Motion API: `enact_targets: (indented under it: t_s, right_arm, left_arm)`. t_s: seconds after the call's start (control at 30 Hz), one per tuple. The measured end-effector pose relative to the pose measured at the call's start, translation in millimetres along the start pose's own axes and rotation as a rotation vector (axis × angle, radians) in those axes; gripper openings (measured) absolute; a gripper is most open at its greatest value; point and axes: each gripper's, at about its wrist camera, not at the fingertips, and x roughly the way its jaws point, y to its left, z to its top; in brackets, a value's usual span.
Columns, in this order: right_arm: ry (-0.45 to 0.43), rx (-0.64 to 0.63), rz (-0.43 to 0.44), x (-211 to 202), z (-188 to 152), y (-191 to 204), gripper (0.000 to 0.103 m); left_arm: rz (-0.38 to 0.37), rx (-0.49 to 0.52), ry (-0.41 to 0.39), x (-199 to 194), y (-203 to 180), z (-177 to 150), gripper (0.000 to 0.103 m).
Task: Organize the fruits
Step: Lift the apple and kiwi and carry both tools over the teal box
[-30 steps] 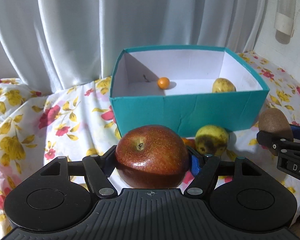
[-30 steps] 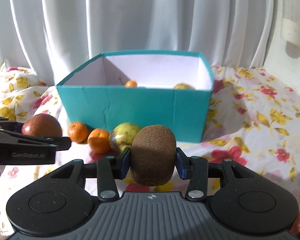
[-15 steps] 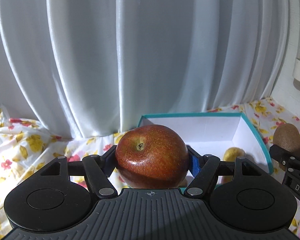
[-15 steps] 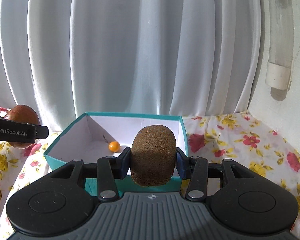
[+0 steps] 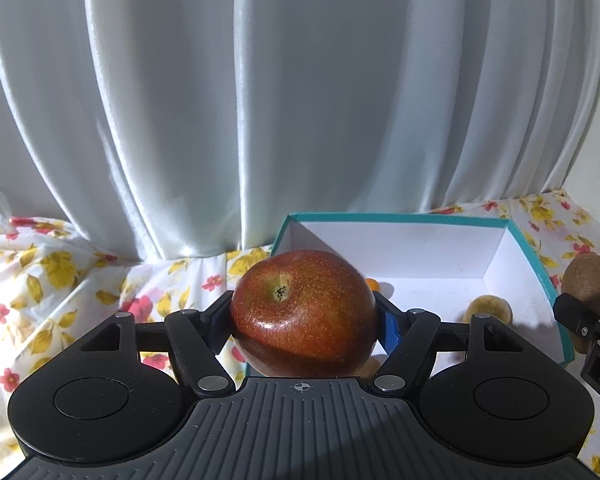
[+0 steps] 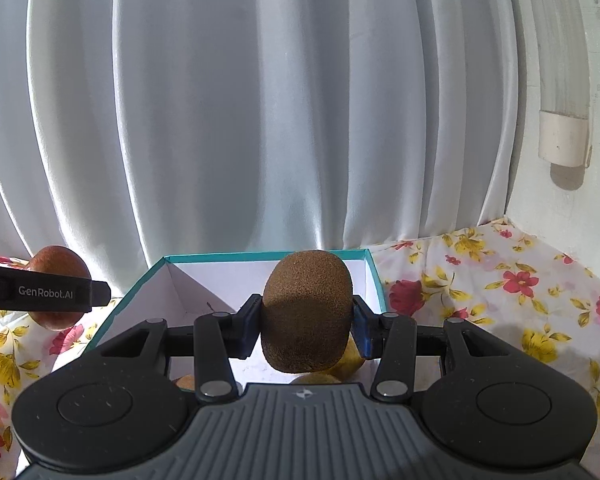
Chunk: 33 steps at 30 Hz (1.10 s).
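Behind everything we see a white curtain (image 5: pixel 260 120) closing off the back, with a floral cloth (image 5: pixel 60 272) covering the surface below it. On the cloth sits the teal box (image 5: pixel 540 276), open-topped, white inside.

We hold two fruits above the box area. Our left gripper (image 5: pixel 304 320) is clamped on a red apple (image 5: pixel 304 312), which hangs over the box's near-left corner. Our right gripper (image 6: pixel 306 320) is clamped on a kiwi (image 6: pixel 306 312), held over the box's right half.

Progress, as we judge it: partly done. Inside the box we see a small orange fruit (image 5: pixel 372 282) against the back wall and a yellowish fruit (image 5: pixel 488 308) on the floor toward the right. The apple and kiwi are not yet placed. Whether other fruit remains outside the box we cannot tell; the grippers hide the near ground.

Clearances:
- The box floor is mostly bare between the two fruits already in it, so we judge there is room to set down both loads.
- The right wall of the box lies just beside the kiwi's path; we should keep it inboard of that rim.
- The two grippers stand side by side, near but apart; lowering both at once risks contact, so we advise staggered descents.
- The curtain stands just behind the box's far wall.
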Motion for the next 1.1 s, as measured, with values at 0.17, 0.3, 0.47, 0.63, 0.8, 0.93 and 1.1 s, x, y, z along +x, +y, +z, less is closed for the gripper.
enact_targets:
  t_s: [0.17, 0.3, 0.47, 0.63, 0.8, 0.93, 1.1]
  right_arm:
    - [0.015, 0.012, -0.010, 10, -3, -4, 0.045]
    - [0.024, 0.013, -0.017, 17, -4, -5, 0.045]
    - [0.039, 0.005, -0.022, 26, -6, -3, 0.045]
    - [0.052, -0.003, -0.024, 32, -8, -2, 0.045]
    - [0.068, -0.002, -0.023, 38, -10, -2, 0.045]
    - [0.075, -0.004, -0.023, 40, -11, -1, 0.045]
    - [0.086, -0.006, -0.023, 45, -11, -1, 0.045]
  left_arm:
    - [0.002, 0.005, 0.026, 13, -1, -2, 0.075]
    - [0.002, 0.007, 0.042, 21, 0, -4, 0.075]
    - [0.000, 0.004, 0.059, 27, 2, -7, 0.075]
    - [0.001, 0.008, 0.074, 34, 2, -9, 0.075]
    - [-0.001, 0.010, 0.087, 39, 1, -10, 0.075]
    - [-0.002, 0.012, 0.095, 43, 1, -10, 0.075]
    - [-0.001, 0.010, 0.107, 47, 2, -11, 0.075]
